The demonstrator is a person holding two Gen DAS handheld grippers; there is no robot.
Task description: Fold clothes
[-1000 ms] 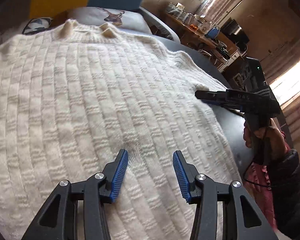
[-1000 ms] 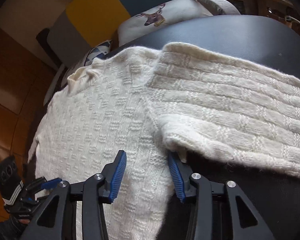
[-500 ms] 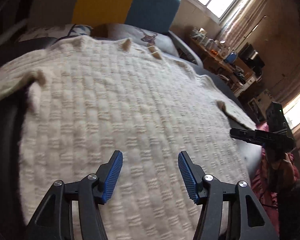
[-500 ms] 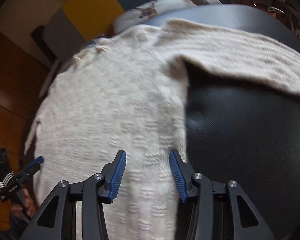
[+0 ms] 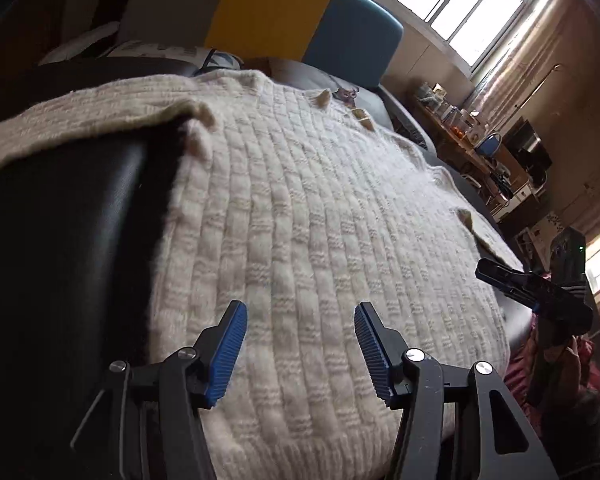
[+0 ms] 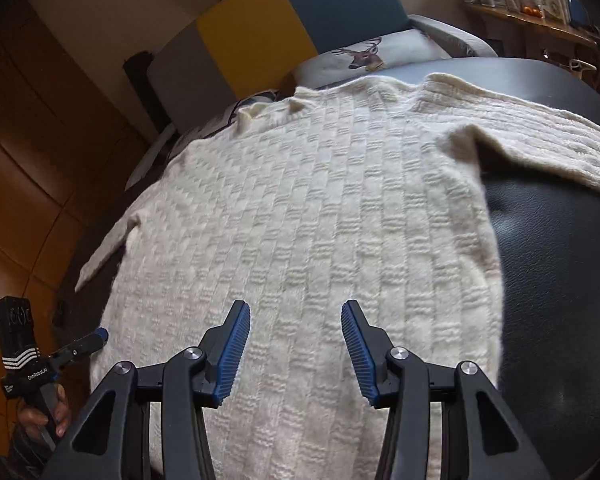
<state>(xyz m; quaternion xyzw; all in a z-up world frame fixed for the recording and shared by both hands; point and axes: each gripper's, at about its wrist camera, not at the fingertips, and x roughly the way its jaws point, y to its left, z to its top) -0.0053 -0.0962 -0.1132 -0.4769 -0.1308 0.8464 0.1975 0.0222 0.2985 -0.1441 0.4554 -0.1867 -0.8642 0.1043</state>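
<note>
A cream knitted sweater (image 5: 300,208) lies spread flat on a dark leather surface (image 5: 60,232), collar at the far end. One sleeve (image 5: 60,124) stretches out to the left in the left wrist view; the other sleeve (image 6: 540,140) runs right in the right wrist view. My left gripper (image 5: 300,344) hovers open over the sweater's lower body, nothing between its blue pads. My right gripper (image 6: 296,340) also stands open above the sweater (image 6: 320,220) near the hem. Each gripper shows in the other's view: the right one (image 5: 512,280) at the sweater's right side, the left one (image 6: 80,344) at its left.
A yellow and blue chair back (image 6: 280,20) and a deer-print cushion (image 6: 364,56) stand behind the surface. A cluttered shelf (image 5: 460,128) runs along the far right wall under windows. Bare dark leather (image 6: 560,280) lies right of the sweater. A hand (image 6: 40,412) holds the left gripper.
Both grippers pulled back toward the hem and stayed open. The right gripper moved left from the armpit area to over the body. The sleeves now lie spread out.
</note>
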